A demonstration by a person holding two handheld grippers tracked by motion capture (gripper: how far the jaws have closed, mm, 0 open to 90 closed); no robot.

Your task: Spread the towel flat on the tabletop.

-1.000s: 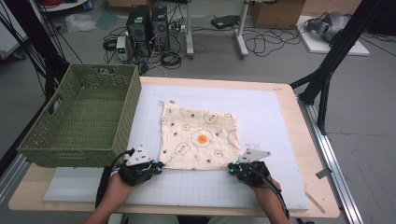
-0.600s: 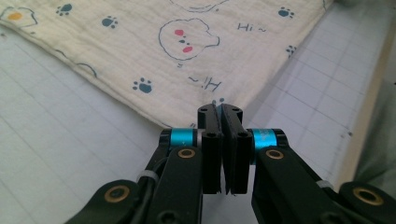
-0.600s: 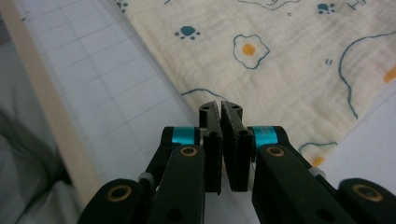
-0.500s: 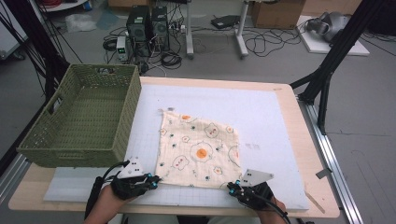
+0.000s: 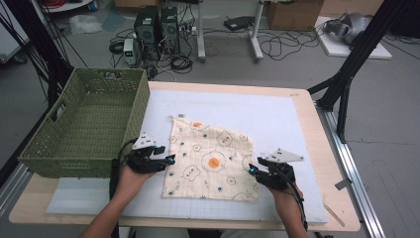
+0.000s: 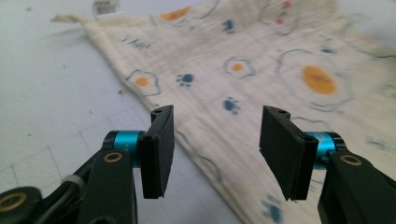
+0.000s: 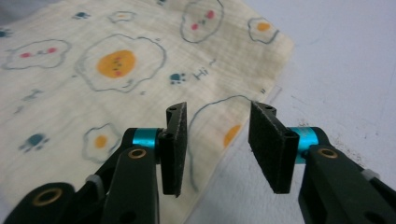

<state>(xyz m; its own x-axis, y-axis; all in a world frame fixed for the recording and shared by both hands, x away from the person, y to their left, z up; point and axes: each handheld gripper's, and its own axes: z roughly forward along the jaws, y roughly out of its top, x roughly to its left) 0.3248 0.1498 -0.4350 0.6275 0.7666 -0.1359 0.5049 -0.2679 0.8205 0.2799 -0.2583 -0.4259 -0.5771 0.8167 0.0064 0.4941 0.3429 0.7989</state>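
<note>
high view: the person's forearms come in over the near edge of the bench (image 5: 327,148), one gripper in each hand. left gripper (image 5: 167,161) sits at the left edge of the cloth (image 5: 213,158), right gripper (image 5: 252,171) at the cloth's right edge, toward its near right corner. both pairs of fingers have just been opening.

left gripper view: fingers (image 6: 159,149) stand spread; the cloth's left edge runs flat beneath the gap between them, nothing pinched. right gripper view: fingers (image 7: 175,147) likewise spread, the cloth's right edge lying under the gap, not held.

cloth: cream square printed with fried eggs and paw marks, lying flat on the white mat (image 5: 277,114) in the middle of the bench, slightly skewed to the mat's edges, a small tag at its far left corner. wicker basket (image 5: 84,124), green, stands at the bench's left edge, just beside the cloth's far left corner, empty as far as seen.

judgement: the step in hand appears to be taking a fresh hold on the two side edges, likely for a fold. to do it well, lower each lower finger to the mat and slide it under the hem so a single layer is taken; grip both sides at matching points, close fully before lifting, and raise both hands together so the cloth does not skew or drag toward the basket.
</note>
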